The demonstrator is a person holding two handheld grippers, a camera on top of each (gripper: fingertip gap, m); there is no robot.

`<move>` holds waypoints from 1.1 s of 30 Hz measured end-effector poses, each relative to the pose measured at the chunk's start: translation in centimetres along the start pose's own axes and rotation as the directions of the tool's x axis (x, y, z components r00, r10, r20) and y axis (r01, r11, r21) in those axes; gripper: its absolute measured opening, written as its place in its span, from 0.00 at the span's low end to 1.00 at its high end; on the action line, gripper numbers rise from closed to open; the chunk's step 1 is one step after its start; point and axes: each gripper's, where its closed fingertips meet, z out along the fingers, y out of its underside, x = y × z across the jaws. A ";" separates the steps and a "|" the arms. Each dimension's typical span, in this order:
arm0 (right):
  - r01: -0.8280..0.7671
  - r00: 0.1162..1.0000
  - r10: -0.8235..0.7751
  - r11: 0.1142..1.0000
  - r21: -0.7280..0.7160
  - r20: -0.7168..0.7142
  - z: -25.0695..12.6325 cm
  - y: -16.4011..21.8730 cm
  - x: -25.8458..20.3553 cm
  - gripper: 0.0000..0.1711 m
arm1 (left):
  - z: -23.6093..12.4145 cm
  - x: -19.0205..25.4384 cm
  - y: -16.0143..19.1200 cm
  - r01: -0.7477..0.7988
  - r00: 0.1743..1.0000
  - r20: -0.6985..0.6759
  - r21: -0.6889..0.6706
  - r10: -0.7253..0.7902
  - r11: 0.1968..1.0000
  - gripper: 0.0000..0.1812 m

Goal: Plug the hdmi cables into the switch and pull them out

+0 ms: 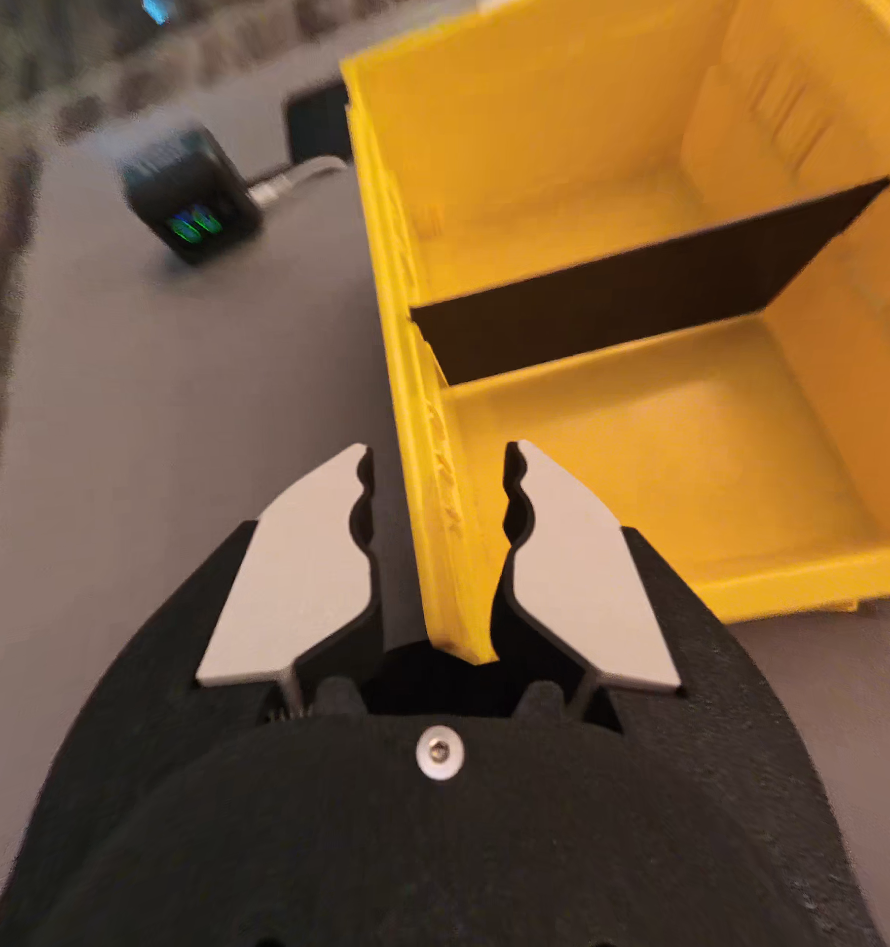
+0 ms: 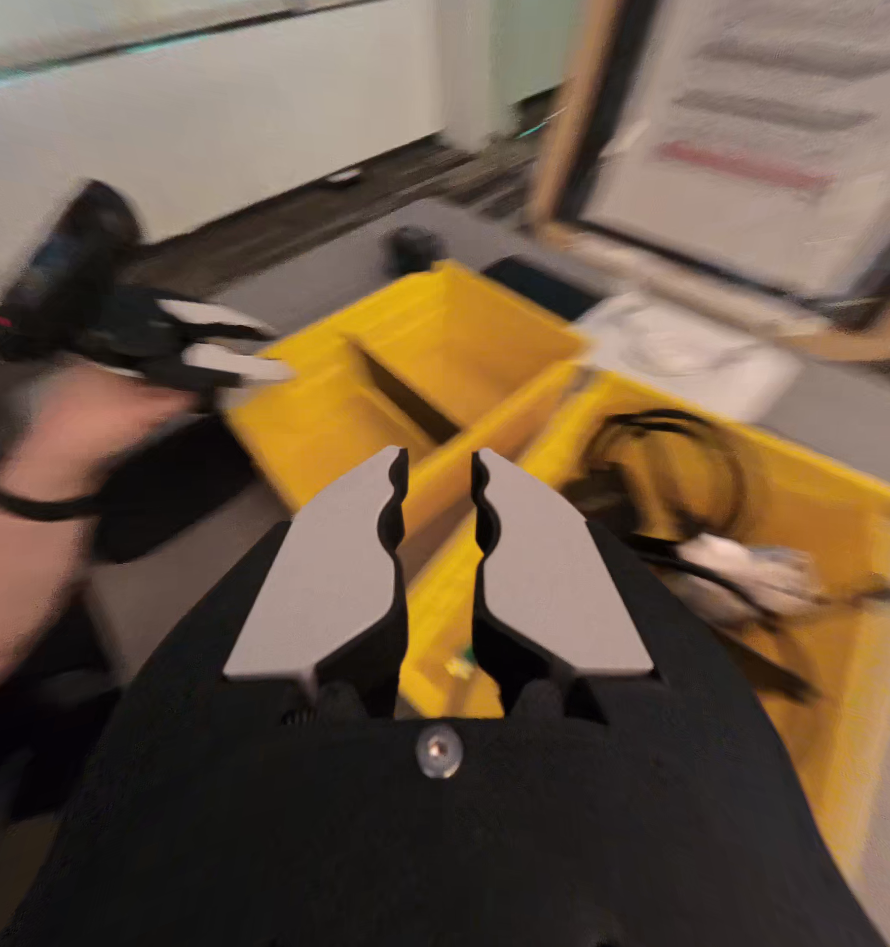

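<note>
Yellow bin (image 1: 637,215) wall sits between the parted left claw (image 1: 438,451), ungripped; right claw (image 2: 439,451) gapes empty; cables (image 2: 689,461) unplugged beside it.

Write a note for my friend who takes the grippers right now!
Left gripper: open, its fingers on either side of the divided yellow bin's side wall, not clamped.
Right gripper: open, empty, above where the two bins meet.
Things: black cables lie coiled in the second yellow bin. A small black box with green lights, maybe the switch, sits on the table.
Done: no bin cable picked up yet.
Left: probably grab the cables, plug them in, pull them out.
</note>
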 end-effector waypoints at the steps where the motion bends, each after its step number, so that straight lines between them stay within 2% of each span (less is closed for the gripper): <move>1: -0.051 0.994 0.060 0.994 -0.100 0.092 2.6 0.4 -2.1 0.18 | -0.7 -0.3 -0.6 -0.022 0.998 0.055 0.040 0.020 0.999 0.27; 2: -0.065 0.989 0.093 0.972 -0.226 0.114 5.3 1.5 -2.8 0.20 | -1.3 -0.6 -1.2 -0.048 0.993 0.110 0.072 0.040 0.996 0.28; 5: -0.107 0.994 0.108 0.886 -0.450 -0.024 10.5 4.9 -0.8 0.18 | -2.6 -0.6 -2.3 -0.078 0.982 0.184 0.147 0.050 0.986 0.27; 8: -0.192 0.981 0.165 0.793 -0.578 -0.099 12.5 7.8 -0.7 0.18 | -3.0 -0.8 -2.3 -0.068 0.979 0.203 0.167 0.033 0.984 0.27; 10: -0.211 0.974 0.104 0.732 -0.648 -0.200 13.0 9.8 0.3 0.19 | -2.8 -0.9 -2.0 -0.061 0.980 0.197 0.165 0.027 0.984 0.27; 18: -0.403 0.907 0.184 0.637 -0.657 -0.379 16.2 11.3 0.4 0.19 | -2.5 -0.7 -1.7 -0.042 0.988 0.154 0.186 0.013 0.982 0.27; 20: -0.410 0.894 0.165 0.676 -0.612 -0.417 17.4 11.0 1.6 0.12 | -2.7 -0.8 -1.8 -0.041 0.989 0.149 0.198 0.011 0.979 0.27; 22: -0.410 0.893 0.168 0.689 -0.598 -0.418 18.7 10.7 2.2 0.09 | -2.9 -0.8 -1.9 -0.035 0.990 0.140 0.209 0.005 0.977 0.27; 24: -0.411 0.901 0.167 0.628 -0.660 -0.401 19.8 12.0 2.0 0.11 | -3.1 -0.7 -1.9 -0.032 0.991 0.131 0.214 0.004 0.976 0.27; 25: -0.413 0.898 0.144 0.598 -0.687 -0.415 19.9 12.6 2.2 0.08 | -3.3 -0.6 -1.8 -0.035 0.992 0.129 0.211 0.008 0.977 0.27; 26: -0.416 0.895 0.156 0.626 -0.659 -0.417 20.6 12.1 2.6 0.06 | -3.5 -0.5 -1.7 -0.037 0.992 0.126 0.207 0.011 0.978 0.27; 27: -0.441 0.890 0.198 0.609 -0.660 -0.412 21.1 12.0 2.5 0.04 | -3.9 -0.4 -1.6 -0.039 0.993 0.120 0.202 0.015 0.979 0.27; 29: -0.480 0.877 0.304 0.549 -0.684 -0.372 21.8 11.5 1.6 0.04 | -5.6 -0.2 -1.6 -0.033 0.994 0.108 0.216 0.010 0.976 0.28; 33: -0.441 0.895 0.308 0.514 -0.736 -0.322 21.5 8.8 1.2 0.03 | -12.5 0.1 -3.4 0.024 0.997 0.061 0.343 -0.047 0.939 0.27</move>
